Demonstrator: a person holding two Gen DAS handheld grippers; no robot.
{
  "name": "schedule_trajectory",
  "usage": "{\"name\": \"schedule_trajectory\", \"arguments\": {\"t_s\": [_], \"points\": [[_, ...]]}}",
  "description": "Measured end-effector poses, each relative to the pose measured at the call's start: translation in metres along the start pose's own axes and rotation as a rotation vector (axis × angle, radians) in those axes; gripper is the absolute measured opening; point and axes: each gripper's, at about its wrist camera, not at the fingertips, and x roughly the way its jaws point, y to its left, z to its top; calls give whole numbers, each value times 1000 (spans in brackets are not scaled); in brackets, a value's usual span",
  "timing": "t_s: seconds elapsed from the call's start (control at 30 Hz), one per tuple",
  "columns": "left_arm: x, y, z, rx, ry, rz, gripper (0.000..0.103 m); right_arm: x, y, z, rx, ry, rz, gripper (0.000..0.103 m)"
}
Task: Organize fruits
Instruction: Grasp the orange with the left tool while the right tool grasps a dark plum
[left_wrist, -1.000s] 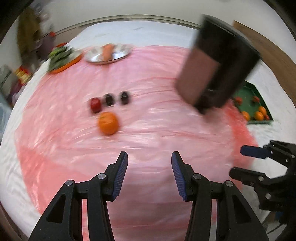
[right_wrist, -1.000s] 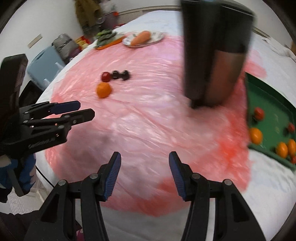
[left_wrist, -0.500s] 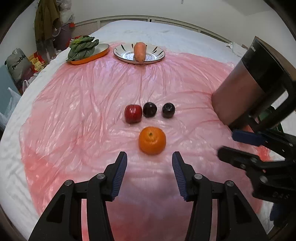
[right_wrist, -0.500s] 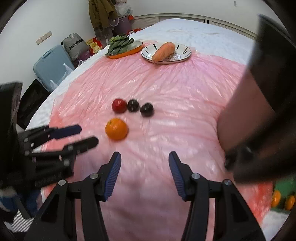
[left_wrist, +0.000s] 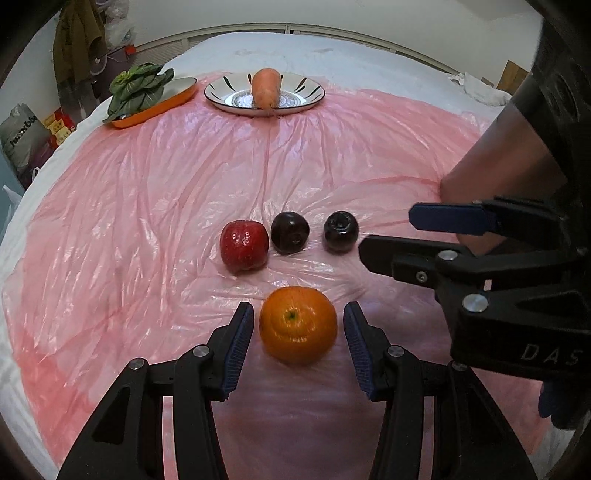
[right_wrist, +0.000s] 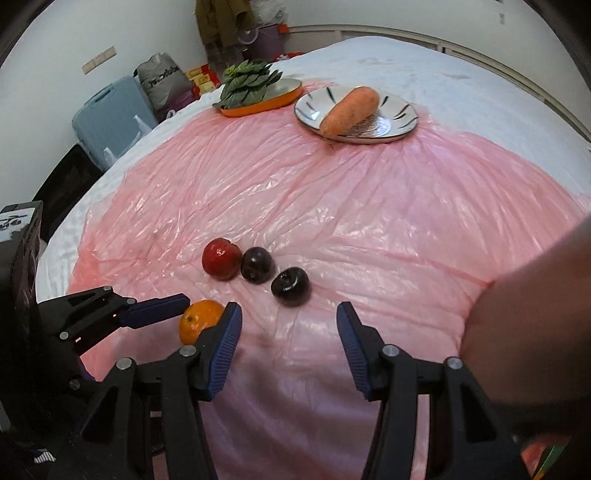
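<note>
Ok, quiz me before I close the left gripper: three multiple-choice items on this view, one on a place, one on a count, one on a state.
1. Where is the orange?
A. On the striped plate
B. Between the fingers of the left gripper
C. Beside the greens

2. How many dark plums lie in the row with the red apple?
A. One
B. Two
C. Three

3. What is the state of the right gripper?
A. Shut on a plum
B. Shut on nothing
C. Open, holding nothing

Key: 1 B, a blue pad flanks each side of the orange. 2 B, one plum next to the apple, another plum further right. 3 C, only pink sheet shows between its spread fingers.
</note>
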Motion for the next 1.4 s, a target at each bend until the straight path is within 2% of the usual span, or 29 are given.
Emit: {"name": "schedule_trajectory", "arguments": {"t_s": [0.27,0.4,0.63,0.73,0.8,0.87,0.97,1.4], "points": [[13,6,-3,-18,21,-25,45,22,-1,16,-12,10,18,100],[14,9,-5,-29,23,-44,44,28,7,23,-64,11,26,100],[11,12,-7,-39,23,-62,39,43,10,23,-101,54,-9,99],[10,12,-8,-39,21,-61,39,51,7,21,-102,76,-14,81],[9,13,-8,-39,19,-62,39,55,5,20,-101,92,-16,56],[9,13,-8,-43,19,-68,39,57,3,19,-92,95,-15,48],[6,14,-8,-50,14,-77,38,56,-1,18,-63,90,-4,45],[-10,18,-7,-101,-7,-135,38,32,-11,12,23,35,-2,45]]}}
